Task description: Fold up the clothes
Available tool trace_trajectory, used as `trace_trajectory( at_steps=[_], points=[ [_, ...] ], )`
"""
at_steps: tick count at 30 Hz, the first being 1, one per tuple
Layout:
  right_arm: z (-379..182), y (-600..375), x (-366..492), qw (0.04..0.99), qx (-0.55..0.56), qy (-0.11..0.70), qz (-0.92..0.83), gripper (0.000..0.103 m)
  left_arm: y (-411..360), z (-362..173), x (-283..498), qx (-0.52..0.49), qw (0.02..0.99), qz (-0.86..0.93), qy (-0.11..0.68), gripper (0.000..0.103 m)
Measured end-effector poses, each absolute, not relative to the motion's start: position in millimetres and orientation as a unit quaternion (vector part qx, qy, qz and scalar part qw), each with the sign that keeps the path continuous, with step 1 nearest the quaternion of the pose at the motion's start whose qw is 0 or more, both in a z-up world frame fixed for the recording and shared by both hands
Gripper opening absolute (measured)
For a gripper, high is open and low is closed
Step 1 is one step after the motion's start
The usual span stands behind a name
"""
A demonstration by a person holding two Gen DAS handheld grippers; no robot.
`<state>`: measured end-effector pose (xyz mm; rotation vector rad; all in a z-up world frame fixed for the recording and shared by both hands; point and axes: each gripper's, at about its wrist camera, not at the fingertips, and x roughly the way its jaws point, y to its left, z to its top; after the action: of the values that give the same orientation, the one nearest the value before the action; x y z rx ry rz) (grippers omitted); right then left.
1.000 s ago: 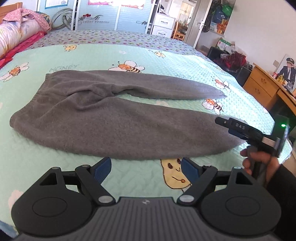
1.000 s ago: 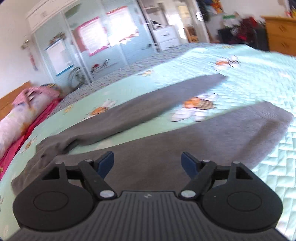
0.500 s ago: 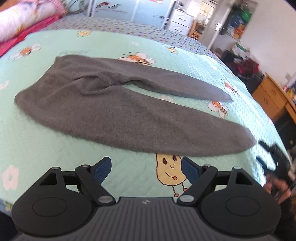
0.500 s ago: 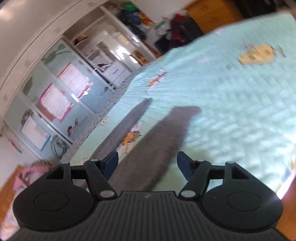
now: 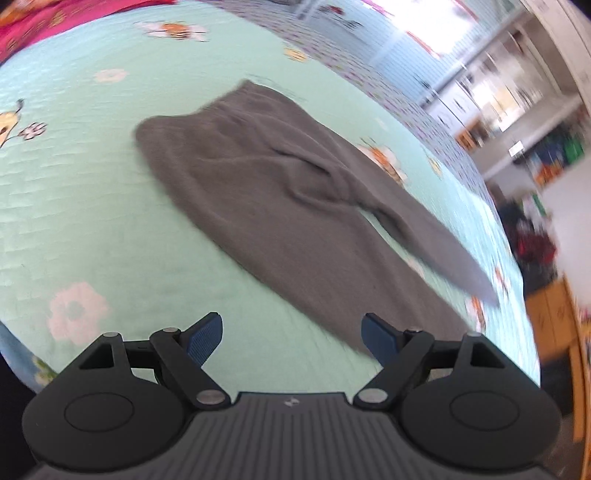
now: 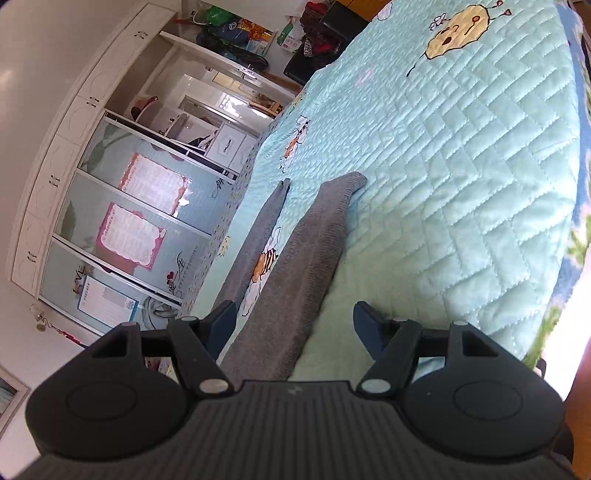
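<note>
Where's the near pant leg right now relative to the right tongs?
In the right wrist view, the near leg of the grey pants lies flat on the green quilt, running up between the open right tongs, nearer their left finger, untouched.

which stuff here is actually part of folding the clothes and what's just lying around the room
Part of the job:
- grey trousers, spread flat
- green quilted bedspread they lie on
- left gripper and right gripper, both open, holding nothing

Just lying about:
- pink bedding
- wardrobe
- wooden cabinet
</note>
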<state>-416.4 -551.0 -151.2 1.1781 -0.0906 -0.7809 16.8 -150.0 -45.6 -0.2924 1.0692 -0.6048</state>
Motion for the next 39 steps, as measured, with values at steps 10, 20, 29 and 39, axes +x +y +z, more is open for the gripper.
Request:
trace_trajectory(
  at_steps=[10,20,29,39],
  points=[
    [-152,-563,-405,0.745,0.574,-0.047,-0.338,0.071,-136,-73,82,-0.191,0.794,-0.251,0.519,0.085],
    [-153,-585,-386,0.721,0.606,-0.051,-0.333,0.071,-133,-120,136,-0.317,0.726,-0.232,0.564,0.085],
    [-155,-586,-376,0.717,0.605,-0.054,-0.342,0.071,-123,-134,159,-0.387,0.692,-0.231,0.564,0.084],
    [-163,-593,-375,0.686,0.629,-0.036,-0.363,0.024,-117,-139,156,-0.356,0.722,-0.215,0.554,0.012]
  ],
)
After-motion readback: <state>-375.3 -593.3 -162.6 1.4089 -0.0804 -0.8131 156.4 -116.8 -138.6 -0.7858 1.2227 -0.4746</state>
